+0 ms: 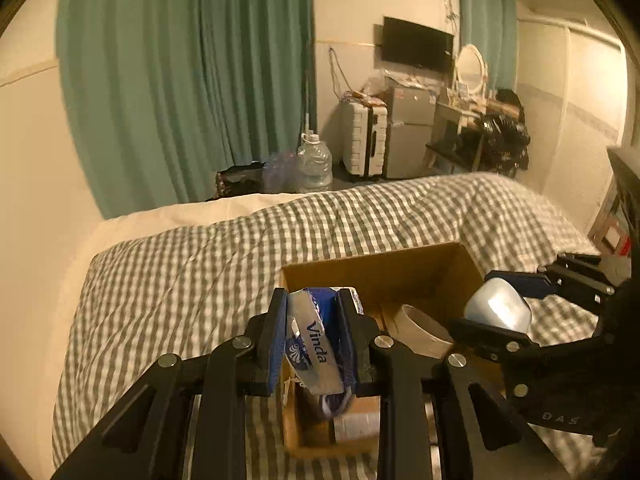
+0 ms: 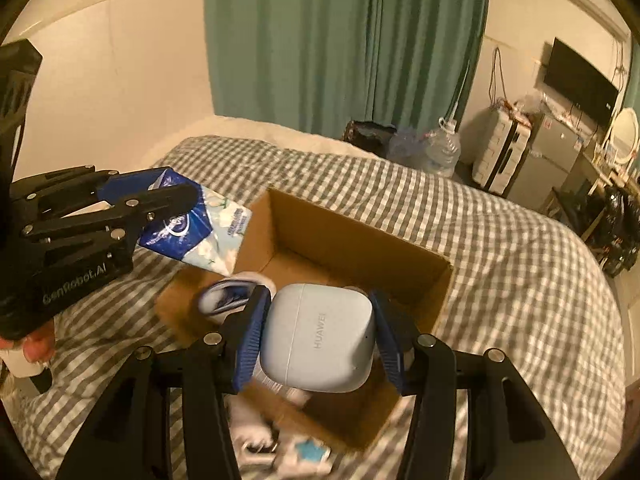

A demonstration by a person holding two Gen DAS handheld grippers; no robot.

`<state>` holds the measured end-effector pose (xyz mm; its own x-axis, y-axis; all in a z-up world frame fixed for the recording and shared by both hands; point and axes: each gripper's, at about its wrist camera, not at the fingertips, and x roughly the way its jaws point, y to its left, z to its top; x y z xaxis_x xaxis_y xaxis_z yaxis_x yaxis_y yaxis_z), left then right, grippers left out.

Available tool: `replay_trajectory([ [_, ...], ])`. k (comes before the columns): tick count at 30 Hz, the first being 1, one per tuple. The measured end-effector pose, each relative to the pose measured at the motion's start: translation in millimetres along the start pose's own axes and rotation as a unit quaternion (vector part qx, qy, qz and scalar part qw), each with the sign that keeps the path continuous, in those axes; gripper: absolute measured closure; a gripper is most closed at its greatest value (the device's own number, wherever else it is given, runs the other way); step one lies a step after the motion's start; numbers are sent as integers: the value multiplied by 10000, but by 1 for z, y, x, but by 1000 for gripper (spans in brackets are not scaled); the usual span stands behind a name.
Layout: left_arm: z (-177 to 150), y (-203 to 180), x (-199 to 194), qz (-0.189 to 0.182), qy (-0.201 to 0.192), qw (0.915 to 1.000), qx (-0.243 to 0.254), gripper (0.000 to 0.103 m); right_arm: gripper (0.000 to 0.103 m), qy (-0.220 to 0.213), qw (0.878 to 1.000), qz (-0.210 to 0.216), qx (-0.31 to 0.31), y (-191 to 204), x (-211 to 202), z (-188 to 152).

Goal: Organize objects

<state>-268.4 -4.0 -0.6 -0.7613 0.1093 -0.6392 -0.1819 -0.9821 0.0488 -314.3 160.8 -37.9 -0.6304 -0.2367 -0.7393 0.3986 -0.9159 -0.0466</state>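
An open cardboard box [image 1: 400, 268] [image 2: 352, 232] sits on the checked bed. My left gripper [image 1: 313, 332] is shut on a blue and white Vinda tissue pack [image 1: 310, 344] and holds it over the box's left edge; the pack also shows in the right wrist view [image 2: 208, 228]. My right gripper [image 2: 318, 336] is shut on a pale blue Huawei earbud case [image 2: 318, 338] above the box; the case also shows in the left wrist view [image 1: 500, 306]. A roll of tape [image 1: 424, 330] and a white and blue item [image 2: 228, 296] lie inside the box.
The grey checked bedspread [image 1: 200, 272] covers the bed around the box. Small white items [image 2: 280, 452] lie on the bed by the box's near corner. Beyond the bed are a green curtain [image 1: 180, 80], a water jug [image 1: 314, 164], a suitcase [image 1: 366, 136] and a desk.
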Motion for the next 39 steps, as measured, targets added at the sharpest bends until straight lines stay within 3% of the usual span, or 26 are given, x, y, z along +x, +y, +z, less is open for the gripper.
replay_trajectory([
  [4,3,-2,39,96,189,9995,246,78,53,110,9999,-66,101,-21,42,8],
  [8,0,1,67,-125,299,9992,219,78,52,300,9995,26,110,-35,71,4],
  [16,-6,-5,90,-391,691,9968,85,77,52,321,9983,350,341,-40,69,-8],
  [19,-2,-9,67,-292,616,9976,115,68,42,138,9986,318,394,-37,43,-2],
  [20,0,-9,58,-248,586,9979,107,54,41,24,9990,260,360,-35,28,-1],
  [21,3,-9,46,-232,534,9983,75,33,40,-56,9992,234,327,-36,17,2],
  [22,4,-7,36,-232,479,9986,32,24,40,-111,9992,220,299,-38,10,4],
  [26,14,-5,-14,-184,213,9995,-175,22,37,-409,9991,41,144,-29,-45,7],
  [31,13,-7,-70,183,-76,9995,-237,19,35,-690,9976,-72,-20,-17,-105,-3],
  [33,8,-10,-89,220,-175,9994,-208,12,32,-756,9971,-92,-48,-13,-120,-10],
  [39,-26,-14,-111,475,-220,9984,-230,10,32,-637,9979,-14,-106,-5,-128,-41],
])
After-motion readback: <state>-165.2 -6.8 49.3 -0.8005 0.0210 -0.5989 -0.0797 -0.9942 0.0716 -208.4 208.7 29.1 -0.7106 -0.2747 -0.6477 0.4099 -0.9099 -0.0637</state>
